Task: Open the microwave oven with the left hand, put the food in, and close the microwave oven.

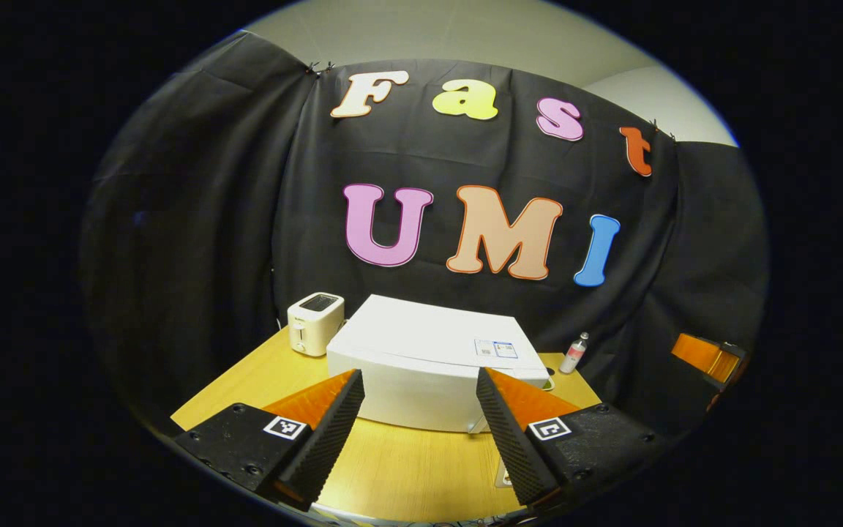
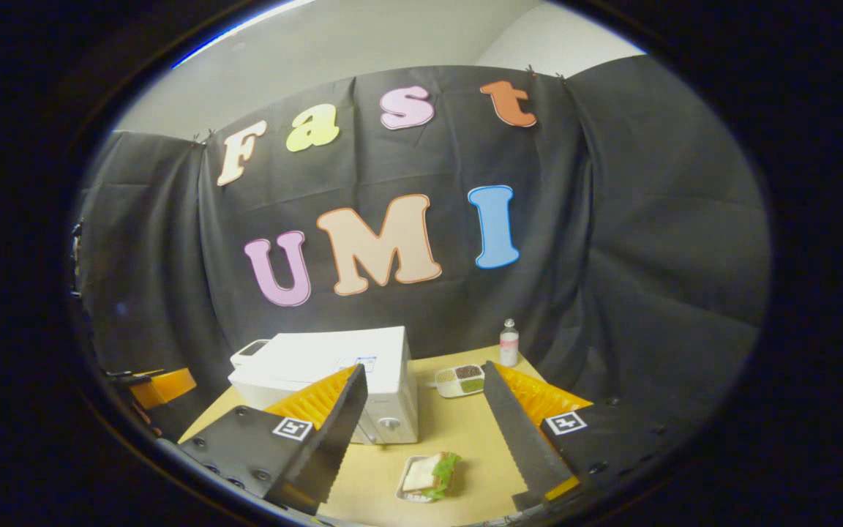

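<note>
Task status: not started. The microwave oven (image 1: pixel 436 366) stands on the tabletop (image 1: pixel 407 468) with its door closed, so the opening step is in hand.

Left tool (image 1: pixel 421 432): released, fingers spread wide, holding nothing. It hangs above the tabletop's near edge, and the oven lies straight ahead between its fingers, well apart from them. A toaster (image 1: pixel 315 322) stands ahead and to its left, just beside the oven; a small bottle (image 1: pixel 574 353) stands ahead to its right.

Right tool (image 2: pixel 425 439): released, empty. The food, a sandwich (image 2: pixel 432 472) with lettuce in a small tray, lies on the tabletop just ahead and below, between its fingers but untouched. The oven is ahead to its left, showing a knob on the front. A divided dish (image 2: pixel 459 380) is farther ahead.

Condition of the oven: white box, flat top bearing a sticker, intact. The handle cannot be made out from here.

Judgement: the next move calls for the left tool to advance to the door edge and find a grip there.
</note>
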Action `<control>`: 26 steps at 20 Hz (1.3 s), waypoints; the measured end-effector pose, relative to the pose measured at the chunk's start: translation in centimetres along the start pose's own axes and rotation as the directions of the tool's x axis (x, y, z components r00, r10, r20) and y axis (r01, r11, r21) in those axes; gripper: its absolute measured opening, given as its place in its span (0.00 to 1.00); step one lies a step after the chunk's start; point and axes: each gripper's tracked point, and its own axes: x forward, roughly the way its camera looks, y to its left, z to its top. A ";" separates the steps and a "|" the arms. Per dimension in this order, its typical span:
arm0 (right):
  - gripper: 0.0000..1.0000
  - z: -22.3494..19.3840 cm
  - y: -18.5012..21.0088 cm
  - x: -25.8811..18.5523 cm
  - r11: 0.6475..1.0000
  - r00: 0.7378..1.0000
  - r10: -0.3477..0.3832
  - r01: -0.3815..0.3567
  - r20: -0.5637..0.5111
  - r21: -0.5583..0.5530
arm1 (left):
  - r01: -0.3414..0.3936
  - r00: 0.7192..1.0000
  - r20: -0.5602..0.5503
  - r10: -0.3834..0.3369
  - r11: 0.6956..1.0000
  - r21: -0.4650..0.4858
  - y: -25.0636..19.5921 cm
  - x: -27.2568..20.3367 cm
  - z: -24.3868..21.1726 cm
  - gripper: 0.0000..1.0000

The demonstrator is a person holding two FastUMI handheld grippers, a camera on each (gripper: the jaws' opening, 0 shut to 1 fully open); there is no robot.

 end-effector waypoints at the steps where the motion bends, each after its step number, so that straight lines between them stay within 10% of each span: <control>1: 0.99 0.0 -0.3 -0.2 1.000 1.000 -0.006 0.006 -0.001 -0.003 | 0.005 1.000 -0.013 -0.005 1.000 -0.003 -0.1 0.1 -0.4 0.94; 26: 0.92 -5.2 -4.1 -2.7 0.991 0.990 -0.103 0.111 -0.100 0.077 | 0.260 0.899 -0.365 -0.243 0.966 -0.002 -10.4 12.9 -20.2 0.89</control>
